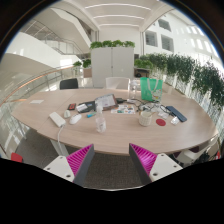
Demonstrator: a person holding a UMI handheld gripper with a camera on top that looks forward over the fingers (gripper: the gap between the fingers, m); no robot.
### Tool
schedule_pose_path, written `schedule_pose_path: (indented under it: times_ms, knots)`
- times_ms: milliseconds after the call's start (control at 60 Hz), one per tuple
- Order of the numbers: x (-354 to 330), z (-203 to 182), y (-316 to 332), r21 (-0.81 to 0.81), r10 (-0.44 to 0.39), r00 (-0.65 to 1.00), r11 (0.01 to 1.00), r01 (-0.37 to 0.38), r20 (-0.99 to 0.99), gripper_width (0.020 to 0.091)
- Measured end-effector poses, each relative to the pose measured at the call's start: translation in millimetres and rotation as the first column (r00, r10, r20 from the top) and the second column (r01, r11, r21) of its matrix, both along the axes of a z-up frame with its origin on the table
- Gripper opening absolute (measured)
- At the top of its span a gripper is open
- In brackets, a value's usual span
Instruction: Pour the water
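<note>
While the gripper (pixel 112 160) is held well back from the work area, its two fingers are seen spread apart with nothing between them, the magenta pads (pixel 80 157) facing each other across an open gap. Beyond the fingers a long oval wooden tabletop (pixel 40 130) is stretched across the view, and the things of the task are set on it well apart from the gripper. Near the middle of the tabletop a small clear bottle (pixel 101 122) is stood upright, and to its right a glass jar-like vessel (pixel 146 117) is placed; whether either holds water cannot be told. Further back, towards the right, a green bag-like item (pixel 150 88) is stood. A dark flat object (pixel 176 114) is laid to the right of the vessel, with a small red thing (pixel 161 122) just beside the vessel. Left of the bottle, a few white items (pixel 74 118) are scattered, and a white flat object (pixel 57 119) is laid near the tabletop's left end. Papers and other small clutter (pixel 122 106) are spread behind the bottle; their kind cannot be made out. Behind the tabletop a white cabinet (pixel 112 62) topped with green plants (pixel 112 44) is seen, and a row of plants (pixel 190 72) is ranged along the right side of a bright, tall interior.
</note>
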State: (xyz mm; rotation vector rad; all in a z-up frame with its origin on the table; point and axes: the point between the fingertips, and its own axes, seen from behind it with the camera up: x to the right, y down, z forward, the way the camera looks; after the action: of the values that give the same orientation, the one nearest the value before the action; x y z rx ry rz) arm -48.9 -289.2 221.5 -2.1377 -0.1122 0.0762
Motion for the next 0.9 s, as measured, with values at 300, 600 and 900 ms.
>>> schedule_pose_path:
  times_ms: [300,600,900]
  knots:
    - [-11.2,11.2,-16.8,0.056,-0.128,0.992,0.99,0.128,-0.008,0.0813]
    - [-52.8,-32.6,24.8,0.141,-0.026,0.998,0.989,0.035,-0.064,0.0822]
    - [-112.3,-110.5,174.0,0.212,0.034,0.999,0.977,-0.033,0.0,0.0818]
